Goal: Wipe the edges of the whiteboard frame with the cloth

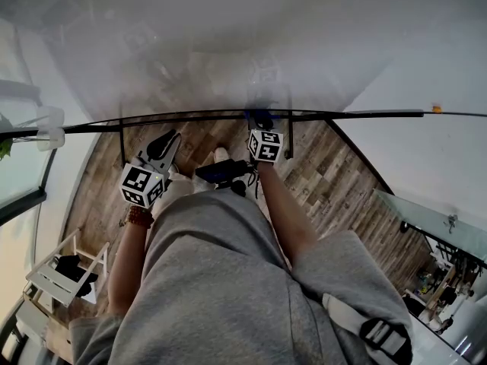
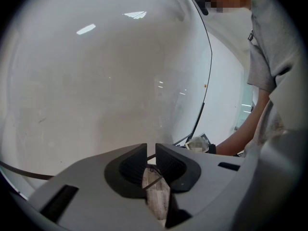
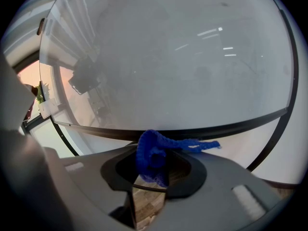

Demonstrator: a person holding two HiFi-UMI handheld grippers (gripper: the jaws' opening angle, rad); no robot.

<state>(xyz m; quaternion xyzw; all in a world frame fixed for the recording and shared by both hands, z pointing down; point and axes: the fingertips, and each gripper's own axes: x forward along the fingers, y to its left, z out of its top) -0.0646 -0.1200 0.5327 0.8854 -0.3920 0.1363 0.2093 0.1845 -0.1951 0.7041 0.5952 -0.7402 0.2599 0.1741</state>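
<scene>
The right gripper view reveals the blue cloth (image 3: 152, 154) pinched in the right hand-held gripper (image 3: 154, 167) just below the whiteboard frame (image 3: 231, 124); the left hand-held gripper (image 2: 151, 160) is nearly closed and empty.

Both arms out toward the whiteboard frame, and the right gripper is up at the bar!
The right gripper (image 1: 262, 120) is at the bottom bar of the whiteboard frame (image 1: 365, 114), its jaws clamped on a blue cloth (image 3: 153, 155). The bare right forearm (image 1: 285, 215) stretches straight toward the frame. The left gripper (image 1: 167, 139) hangs just short of the frame and tilts toward it, jaws drawn almost together with only a slit between them and nothing held. The left forearm (image 1: 125, 265) is bare, with a beaded band (image 1: 139, 217) at the wrist.
</scene>
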